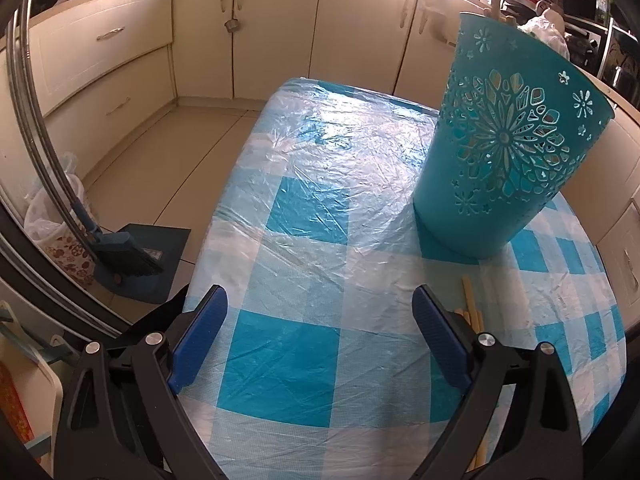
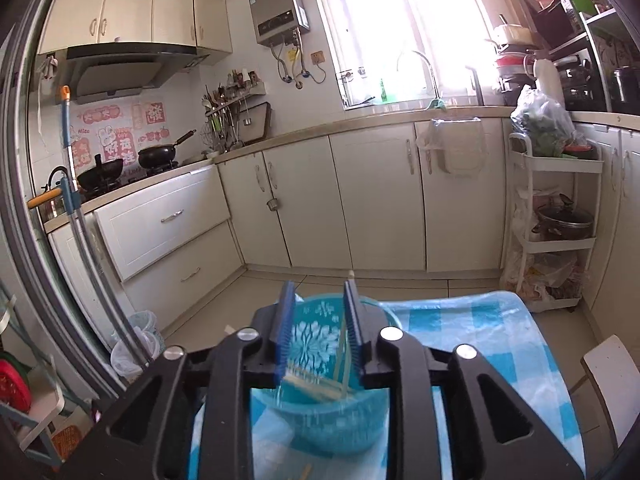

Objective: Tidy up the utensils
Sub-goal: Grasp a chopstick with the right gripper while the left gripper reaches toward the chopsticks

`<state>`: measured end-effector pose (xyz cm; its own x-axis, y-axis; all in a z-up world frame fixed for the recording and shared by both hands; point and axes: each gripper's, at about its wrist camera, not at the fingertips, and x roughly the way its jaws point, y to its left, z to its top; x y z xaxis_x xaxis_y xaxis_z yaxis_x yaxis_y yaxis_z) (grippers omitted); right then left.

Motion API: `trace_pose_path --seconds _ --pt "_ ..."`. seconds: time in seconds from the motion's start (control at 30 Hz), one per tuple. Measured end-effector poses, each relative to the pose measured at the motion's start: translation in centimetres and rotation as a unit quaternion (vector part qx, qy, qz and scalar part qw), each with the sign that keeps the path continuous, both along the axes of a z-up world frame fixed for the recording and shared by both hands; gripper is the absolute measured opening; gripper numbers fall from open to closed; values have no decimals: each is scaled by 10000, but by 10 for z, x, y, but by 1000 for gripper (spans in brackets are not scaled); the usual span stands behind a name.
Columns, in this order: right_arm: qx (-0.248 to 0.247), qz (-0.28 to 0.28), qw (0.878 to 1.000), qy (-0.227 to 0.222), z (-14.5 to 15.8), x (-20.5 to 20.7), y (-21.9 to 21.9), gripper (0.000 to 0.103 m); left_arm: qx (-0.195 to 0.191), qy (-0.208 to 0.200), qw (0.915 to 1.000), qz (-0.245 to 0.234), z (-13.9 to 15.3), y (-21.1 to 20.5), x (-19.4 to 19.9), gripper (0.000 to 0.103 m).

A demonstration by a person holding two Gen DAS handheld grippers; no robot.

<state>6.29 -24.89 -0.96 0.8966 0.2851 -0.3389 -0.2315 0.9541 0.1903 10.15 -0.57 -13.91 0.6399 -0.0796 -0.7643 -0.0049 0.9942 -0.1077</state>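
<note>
Right gripper [image 2: 318, 326] sits over the teal basket [image 2: 320, 412], fingers slightly apart, chopsticks [image 2: 316, 390] loose inside. Left gripper [image 1: 320, 320] wide open, nothing held, above the desk [image 1: 288, 360].

The left gripper [image 1: 320, 300] is seen from its own wrist camera, angled steeply downward. Its two black arms reach forward from the near edge, each ending in a blue ribbed pad [image 1: 200, 332]. The jaws are spread wide apart, and nothing is held between them.

The right gripper [image 2: 318, 288] is seen from its own wrist camera, tilted only slightly downward. Its black arms converge toward two blue pads [image 2: 285, 320] set upright and parallel. A narrow gap is left between the jaws, and no grip is made by the pads. No hand or sleeve is visible in either view.
</note>
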Motion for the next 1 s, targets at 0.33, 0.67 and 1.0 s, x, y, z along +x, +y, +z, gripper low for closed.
trace_pose_path --seconds 0.33,0.67,1.0 --pt "-338 265 9805 1918 -118 -27 23 23 59 -48 10000 -7 2 -3 -1 90" --pt "-761 329 9655 2470 -155 0 58 18 -137 8 9999 58 1 4 -1 90" --pt "-1388 509 9601 2375 -160 -8 68 11 -157 20 9999 21 0 5 0 90"
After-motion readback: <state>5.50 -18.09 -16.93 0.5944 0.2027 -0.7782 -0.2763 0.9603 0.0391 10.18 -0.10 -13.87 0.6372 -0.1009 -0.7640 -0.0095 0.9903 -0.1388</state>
